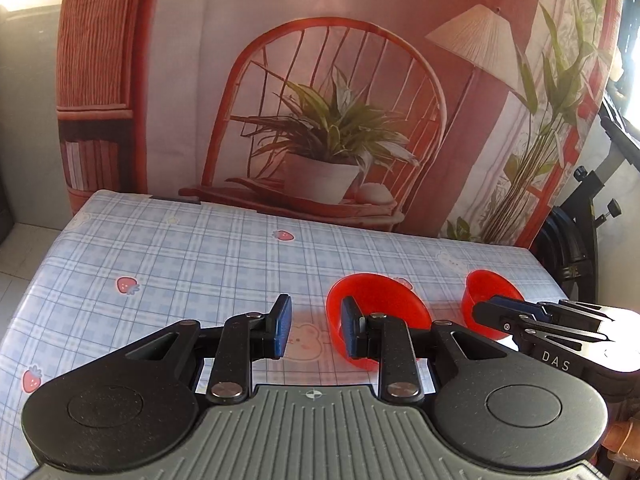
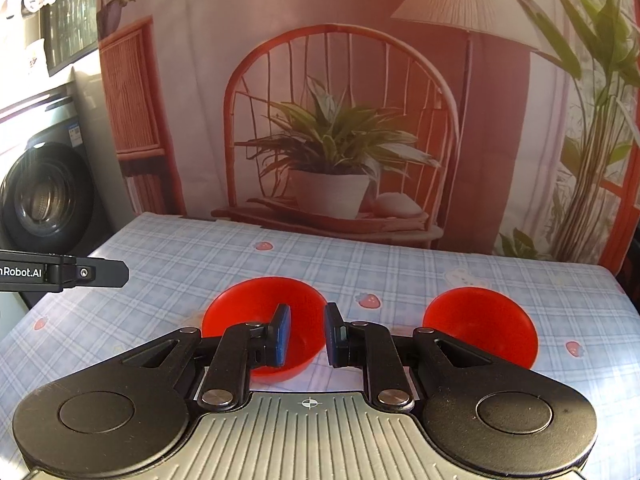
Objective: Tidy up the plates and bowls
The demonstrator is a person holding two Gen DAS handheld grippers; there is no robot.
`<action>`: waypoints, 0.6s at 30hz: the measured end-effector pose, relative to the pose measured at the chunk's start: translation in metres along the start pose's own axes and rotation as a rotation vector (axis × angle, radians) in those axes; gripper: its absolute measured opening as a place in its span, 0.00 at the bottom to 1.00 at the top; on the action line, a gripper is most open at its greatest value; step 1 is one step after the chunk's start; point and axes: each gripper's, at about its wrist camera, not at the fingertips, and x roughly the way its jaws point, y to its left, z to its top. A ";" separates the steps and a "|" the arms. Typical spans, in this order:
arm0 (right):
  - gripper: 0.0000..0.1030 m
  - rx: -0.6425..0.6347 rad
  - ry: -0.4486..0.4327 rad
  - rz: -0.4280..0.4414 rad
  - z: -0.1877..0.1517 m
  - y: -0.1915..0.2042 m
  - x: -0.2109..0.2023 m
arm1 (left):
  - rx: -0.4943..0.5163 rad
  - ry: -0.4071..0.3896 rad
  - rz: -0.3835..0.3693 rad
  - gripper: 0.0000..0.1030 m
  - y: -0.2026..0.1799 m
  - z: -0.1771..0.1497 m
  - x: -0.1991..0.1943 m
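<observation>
Two red bowls stand upright and apart on the blue checked tablecloth [image 1: 180, 260]. In the left wrist view the larger-looking bowl [image 1: 384, 304] sits just behind my left gripper's right finger, and the other bowl [image 1: 492, 288] is further right. My left gripper [image 1: 316, 328] is open above the cloth with nothing between its pads. My right gripper [image 1: 484, 310] reaches in from the right, in front of the right-hand bowl. In the right wrist view my right gripper [image 2: 308, 334] is open by a narrow gap and holds nothing. One bowl [image 2: 256, 312] lies behind its left finger, the other bowl [image 2: 480, 320] to the right.
A printed backdrop [image 2: 340, 120] of a chair and potted plant hangs behind the table's far edge. A washing machine [image 2: 44, 196] stands left of the table. A black stand [image 1: 580, 240] is past the table's right edge. My left gripper [image 2: 116, 274] shows at the left.
</observation>
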 end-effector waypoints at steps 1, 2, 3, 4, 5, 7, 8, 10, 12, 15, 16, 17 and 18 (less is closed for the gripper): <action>0.17 0.006 0.011 -0.002 0.000 -0.002 0.007 | 0.007 0.012 0.004 0.27 -0.002 0.001 0.009; 0.17 0.016 0.029 -0.005 0.000 -0.003 0.016 | 0.012 0.025 0.012 0.27 -0.003 0.002 0.019; 0.17 0.031 0.046 -0.006 0.000 -0.005 0.024 | 0.016 0.039 0.018 0.27 -0.004 0.003 0.028; 0.17 0.054 0.065 -0.004 -0.001 -0.009 0.032 | 0.022 0.053 0.019 0.27 -0.005 0.003 0.036; 0.17 0.077 0.081 -0.003 -0.002 -0.012 0.039 | 0.027 0.067 0.018 0.27 -0.005 0.002 0.044; 0.17 0.130 0.111 0.000 -0.005 -0.018 0.051 | 0.038 0.096 0.018 0.27 -0.006 -0.001 0.060; 0.17 0.145 0.119 0.001 -0.005 -0.020 0.054 | 0.042 0.109 0.020 0.27 -0.007 -0.002 0.067; 0.17 0.160 0.137 0.008 -0.007 -0.021 0.062 | 0.050 0.133 0.022 0.27 -0.010 -0.005 0.078; 0.17 0.160 0.148 0.000 -0.009 -0.022 0.067 | 0.052 0.151 0.022 0.27 -0.011 -0.007 0.086; 0.17 0.176 0.173 -0.006 -0.011 -0.023 0.074 | 0.051 0.171 0.028 0.27 -0.012 -0.011 0.096; 0.17 0.185 0.179 -0.001 -0.011 -0.024 0.076 | 0.051 0.178 0.028 0.27 -0.013 -0.012 0.099; 0.17 0.192 0.184 0.004 -0.012 -0.025 0.078 | 0.051 0.185 0.028 0.27 -0.014 -0.013 0.102; 0.17 0.197 0.187 0.008 -0.012 -0.025 0.079 | 0.051 0.191 0.027 0.27 -0.015 -0.014 0.104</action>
